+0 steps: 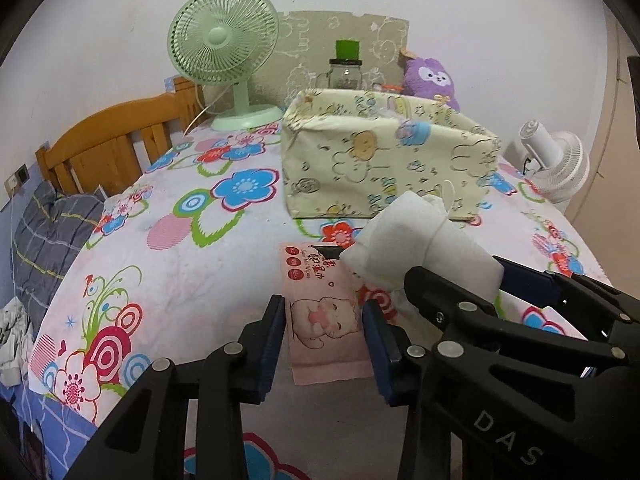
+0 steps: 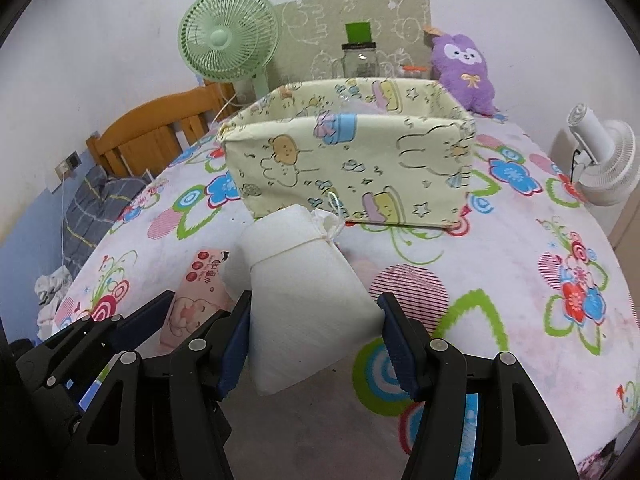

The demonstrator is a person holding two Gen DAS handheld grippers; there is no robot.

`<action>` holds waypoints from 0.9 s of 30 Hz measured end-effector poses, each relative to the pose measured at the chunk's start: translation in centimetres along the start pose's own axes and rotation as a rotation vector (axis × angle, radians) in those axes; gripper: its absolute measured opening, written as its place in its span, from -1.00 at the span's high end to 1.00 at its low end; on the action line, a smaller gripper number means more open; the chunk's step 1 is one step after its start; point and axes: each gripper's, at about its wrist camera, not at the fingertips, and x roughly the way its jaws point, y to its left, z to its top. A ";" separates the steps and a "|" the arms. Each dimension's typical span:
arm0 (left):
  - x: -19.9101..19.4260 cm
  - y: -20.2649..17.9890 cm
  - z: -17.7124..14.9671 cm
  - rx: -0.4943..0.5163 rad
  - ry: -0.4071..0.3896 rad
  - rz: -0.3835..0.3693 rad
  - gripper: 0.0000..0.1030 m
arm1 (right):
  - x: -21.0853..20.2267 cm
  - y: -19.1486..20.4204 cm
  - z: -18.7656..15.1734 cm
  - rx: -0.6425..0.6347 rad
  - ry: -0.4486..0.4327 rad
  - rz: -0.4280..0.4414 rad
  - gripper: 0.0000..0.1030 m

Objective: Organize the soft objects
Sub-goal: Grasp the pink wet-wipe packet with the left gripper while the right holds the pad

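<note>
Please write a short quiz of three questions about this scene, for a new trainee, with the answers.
1. True or false: the right gripper holds a white pouch.
2. What does the left gripper hold? A) the purple plush toy B) a pink wipes pack C) a glass jar
3. Which object stands behind the fabric box on its left side, seen from the cameras?

Key:
1. True.
2. B, the wipes pack.
3. The green fan.

Fabric bin (image 2: 352, 168) on bed (image 2: 520, 280) — fan (image 2: 228, 46) (left) behind
</note>
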 end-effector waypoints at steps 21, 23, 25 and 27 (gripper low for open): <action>-4.0 -4.4 2.6 0.045 -0.085 -0.045 0.23 | -6.1 -3.1 1.5 0.048 -0.097 -0.048 -0.25; -4.4 -4.7 3.0 0.049 -0.095 -0.048 0.23 | -6.6 -3.3 1.9 0.050 -0.107 -0.051 -0.25; -4.8 -4.9 3.3 0.053 -0.104 -0.050 0.23 | -7.1 -3.4 2.1 0.051 -0.116 -0.055 -0.25; -5.2 -5.0 3.7 0.056 -0.113 -0.052 0.23 | -7.5 -3.5 2.4 0.052 -0.124 -0.058 -0.25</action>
